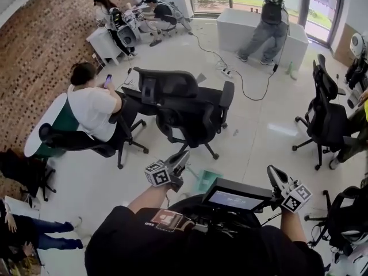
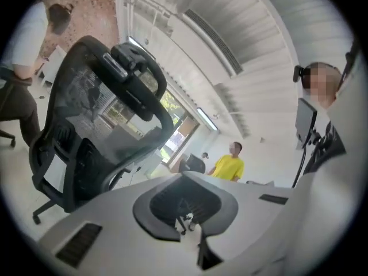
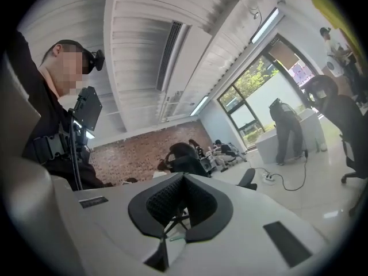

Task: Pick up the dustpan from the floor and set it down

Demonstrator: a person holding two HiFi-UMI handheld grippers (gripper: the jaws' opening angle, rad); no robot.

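Observation:
A teal dustpan (image 1: 206, 180) lies on the pale floor just in front of me, its near edge hidden behind the screen (image 1: 236, 199) on my chest rig. My left gripper (image 1: 183, 156) is raised above and to the left of it, pointing level; in the left gripper view its jaws (image 2: 183, 177) meet with nothing between them. My right gripper (image 1: 271, 171) hangs to the right of the dustpan, also level. In the right gripper view its jaws (image 3: 184, 177) are pressed together and empty. Neither gripper touches the dustpan.
Two black office chairs (image 1: 190, 108) stand just beyond the dustpan, with a seated person in white (image 1: 92, 108) to their left. A cable and power strip (image 1: 227, 71) run across the floor toward a white counter (image 1: 241, 27). Another chair (image 1: 325, 114) is at the right.

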